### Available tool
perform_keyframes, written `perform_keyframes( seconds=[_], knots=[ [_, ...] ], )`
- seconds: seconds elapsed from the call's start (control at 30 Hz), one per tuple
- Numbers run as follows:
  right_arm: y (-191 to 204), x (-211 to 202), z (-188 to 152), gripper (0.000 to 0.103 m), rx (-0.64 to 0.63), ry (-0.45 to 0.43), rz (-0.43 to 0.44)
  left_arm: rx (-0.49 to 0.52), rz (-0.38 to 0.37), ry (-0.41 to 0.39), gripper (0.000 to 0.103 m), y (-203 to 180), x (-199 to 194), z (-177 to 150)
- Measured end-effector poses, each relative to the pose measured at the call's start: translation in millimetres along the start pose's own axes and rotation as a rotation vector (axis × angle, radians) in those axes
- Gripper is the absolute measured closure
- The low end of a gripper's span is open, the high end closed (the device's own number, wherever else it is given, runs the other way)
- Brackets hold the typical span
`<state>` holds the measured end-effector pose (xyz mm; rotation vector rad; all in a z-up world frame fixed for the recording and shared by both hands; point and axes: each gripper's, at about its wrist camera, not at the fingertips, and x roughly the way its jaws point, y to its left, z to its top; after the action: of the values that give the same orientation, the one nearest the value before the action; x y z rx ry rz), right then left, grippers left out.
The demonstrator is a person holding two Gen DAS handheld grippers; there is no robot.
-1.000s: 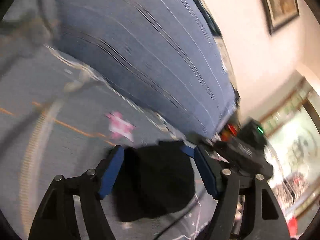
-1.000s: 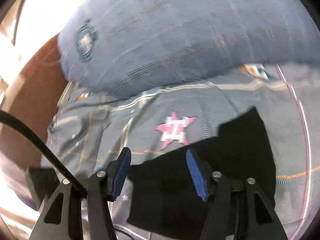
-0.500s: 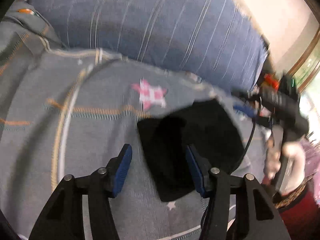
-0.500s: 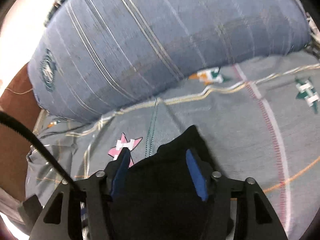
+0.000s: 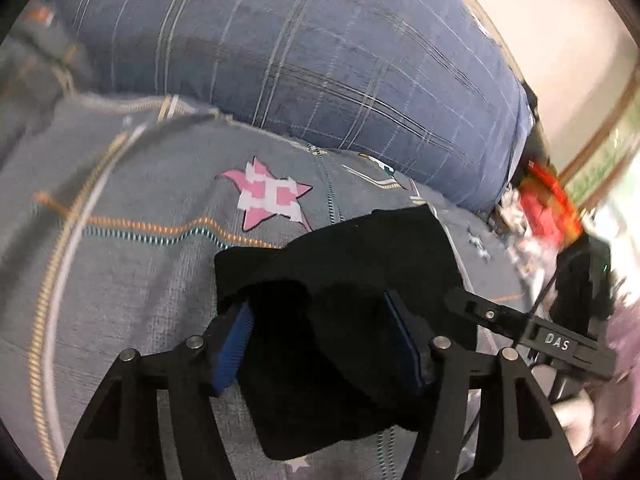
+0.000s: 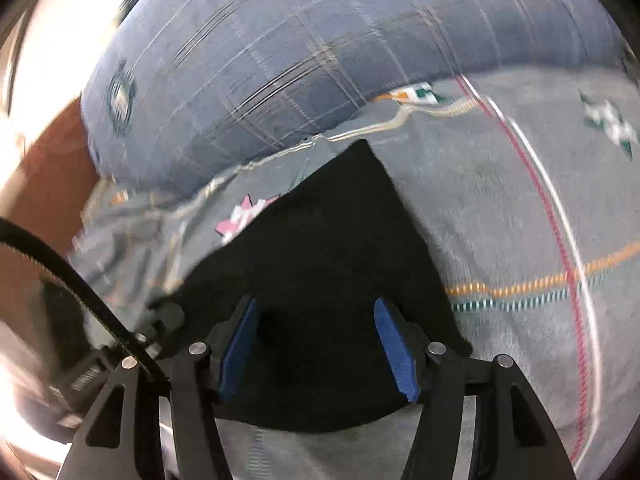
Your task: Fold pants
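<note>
Pants (image 5: 360, 280) lie bunched on bed quilt (image 5: 120, 280) — both your tongs, left tongs (image 5: 320, 344) and right tongs (image 6: 318, 344), spread wide, gripping nothing. Risk: closing on top layer alone — fold slumps.

Pants (image 5: 344, 320) are looking like matt black cloth, soft and lightly fuzzy. Bedspread (image 5: 132, 280) is showing coarse grey woven fabric with stitched lines. Pillow (image 5: 320, 60) is reading as blue woven cloth. Left gripper (image 5: 320, 344): matt black plastic, blue ribbed pads (image 5: 234, 346), shiny metal pins.
</note>
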<state>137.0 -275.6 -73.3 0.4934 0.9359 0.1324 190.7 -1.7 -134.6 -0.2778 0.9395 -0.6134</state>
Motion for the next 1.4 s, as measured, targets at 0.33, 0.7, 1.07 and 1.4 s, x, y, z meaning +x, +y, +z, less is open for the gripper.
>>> perform_keyframes(
  seconds=[0.33,0.7,1.07,1.4],
  knots=[
    [0.2,-56.9,-27.1,0.035,-0.023,-0.092,0.023,-0.297,-0.202,-0.057,0.039,51.4,-46.6,-16.4],
    [10.4,-22.0,-37.7,0.034,-0.038,-0.005,0.19,-0.254,-0.139,0.199,0.039,-2.9,-7.4,-0.4],
    [-7.6,-34.8,-42.1,0.031,0.026,-0.067,0.24,-0.299,0.087,0.126,0.039,-1.8,-82.6,-54.1],
    [-4.9,-105.7,-92.7,0.025,-0.069,-0.254,0.013,-0.215,0.233,-0.078,0.038,-43.4,-123.2,-66.3]
  ],
)
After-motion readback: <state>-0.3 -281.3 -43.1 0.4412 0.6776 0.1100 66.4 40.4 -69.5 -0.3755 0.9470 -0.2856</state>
